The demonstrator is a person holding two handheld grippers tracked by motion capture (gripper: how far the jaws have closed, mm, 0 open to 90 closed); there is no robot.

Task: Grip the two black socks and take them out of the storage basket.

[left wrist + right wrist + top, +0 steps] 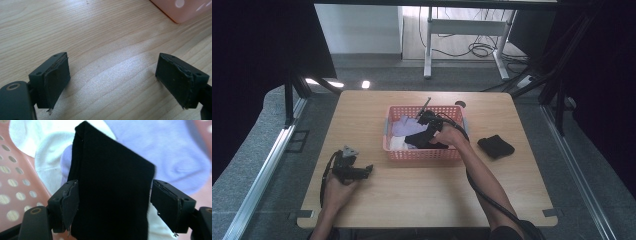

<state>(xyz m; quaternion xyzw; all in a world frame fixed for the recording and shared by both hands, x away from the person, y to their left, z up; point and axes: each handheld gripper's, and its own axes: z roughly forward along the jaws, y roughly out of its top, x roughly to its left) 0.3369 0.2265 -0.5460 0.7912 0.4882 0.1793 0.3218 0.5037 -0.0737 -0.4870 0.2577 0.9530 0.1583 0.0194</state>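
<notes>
My right gripper (428, 131) is down inside the pink basket (422, 155), which sits on the desk (422, 195) a little toward the far edge and right of centre. In the right gripper view its jaws stand fairly wide on either side of a folded black sock (112, 195); the left pad is touching or nearly touching the sock's edge, the right pad stands just beside the other edge, and I see no squeeze on the cloth. The black sock lies in the basket on top of a lavender sock (175, 157) and a white sock (47, 157), with the perforated basket wall (15, 195) close on the left of that view, so room to shift sideways in there is tight.

A second black sock (495, 146) lies on the desk just right of the basket, between it and the right edge, well apart from the gripper.

My left gripper (357, 171) rests low near the left edge, in the near half of the desk. In the left gripper view its jaws are spread wide over bare wood with nothing between them, and a corner of the basket (185, 10) shows at the top right. The whole near strip of the desk, from the left hand (337, 192) across to the right forearm (484, 185), is open wood.
</notes>
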